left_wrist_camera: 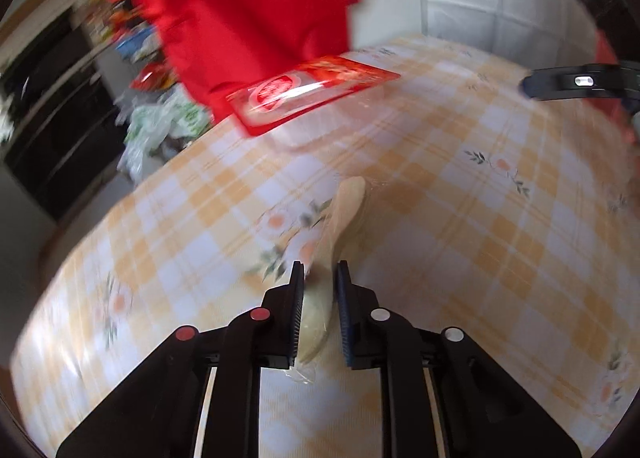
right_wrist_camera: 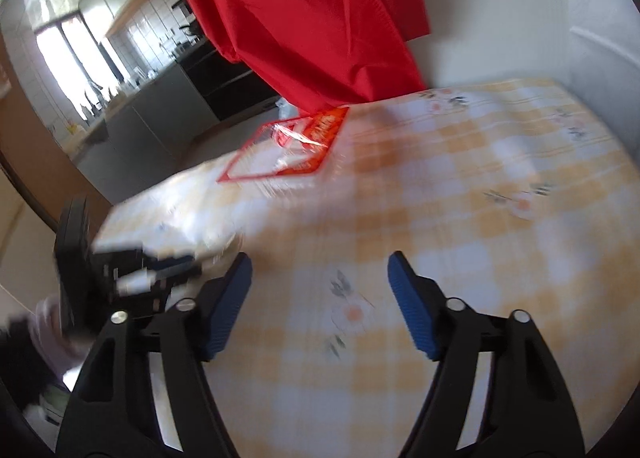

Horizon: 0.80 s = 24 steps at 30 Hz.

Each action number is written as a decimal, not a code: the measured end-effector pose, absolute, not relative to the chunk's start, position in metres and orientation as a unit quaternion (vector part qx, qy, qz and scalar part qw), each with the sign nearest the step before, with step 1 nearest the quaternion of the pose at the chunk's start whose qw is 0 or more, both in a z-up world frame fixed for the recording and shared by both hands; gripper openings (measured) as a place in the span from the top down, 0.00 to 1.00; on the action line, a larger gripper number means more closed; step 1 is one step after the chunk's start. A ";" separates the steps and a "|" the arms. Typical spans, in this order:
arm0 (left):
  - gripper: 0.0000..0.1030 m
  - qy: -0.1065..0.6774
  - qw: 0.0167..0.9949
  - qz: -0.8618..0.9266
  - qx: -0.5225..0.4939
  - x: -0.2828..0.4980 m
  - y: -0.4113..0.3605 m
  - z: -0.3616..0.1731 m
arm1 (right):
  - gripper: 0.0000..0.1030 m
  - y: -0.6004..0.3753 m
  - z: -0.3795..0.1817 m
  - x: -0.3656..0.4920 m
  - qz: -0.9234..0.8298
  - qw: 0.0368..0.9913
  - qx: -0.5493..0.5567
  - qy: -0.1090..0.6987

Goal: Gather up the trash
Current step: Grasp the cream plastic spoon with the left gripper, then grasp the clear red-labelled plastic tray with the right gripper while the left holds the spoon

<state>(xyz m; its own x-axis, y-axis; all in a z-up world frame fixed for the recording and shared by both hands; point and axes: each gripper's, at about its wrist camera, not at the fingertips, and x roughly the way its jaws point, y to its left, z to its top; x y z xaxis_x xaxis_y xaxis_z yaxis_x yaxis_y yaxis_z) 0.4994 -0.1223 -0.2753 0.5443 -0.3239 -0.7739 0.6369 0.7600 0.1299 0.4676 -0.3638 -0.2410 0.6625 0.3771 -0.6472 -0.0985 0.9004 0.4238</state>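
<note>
The left claw (left_wrist_camera: 320, 272) is seen closed on a pale wooden spoon (left_wrist_camera: 347, 210) wrapped in clear film; the spoon's handle end is clamped between the two pads, and its rounded end lies ahead on the counter (left_wrist_camera: 460, 226), which is covered with a yellow-and-white checked cloth with small flowers. Farther off, at the counter's far edge, a red and clear plastic wrapper (left_wrist_camera: 312, 92) is laid flat, just below a hanging red bag (left_wrist_camera: 248, 6). The right claw (right_wrist_camera: 320, 270) is held open above the cloth, with nothing between its blue pads (right_wrist_camera: 412, 306). In the right wrist view the left claw is blurred at the left edge. A heap of bags is visible on the floor beyond the counter.
</note>
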 end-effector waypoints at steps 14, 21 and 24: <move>0.85 0.347 0.906 -0.234 0.057 0.400 -0.031 -0.227 | 0.59 -0.350 -0.271 0.573 0.094 0.851 0.336 0.391; 0.85 0.341 0.911 -0.230 -0.005 0.358 -0.011 -0.223 | 0.88 -0.339 -0.266 0.565 0.098 0.845 0.357 0.386; 0.85 0.336 0.915 -0.222 -0.024 0.345 -0.003 -0.219 | 0.90 -0.335 -0.257 0.550 0.102 0.852 0.347 0.378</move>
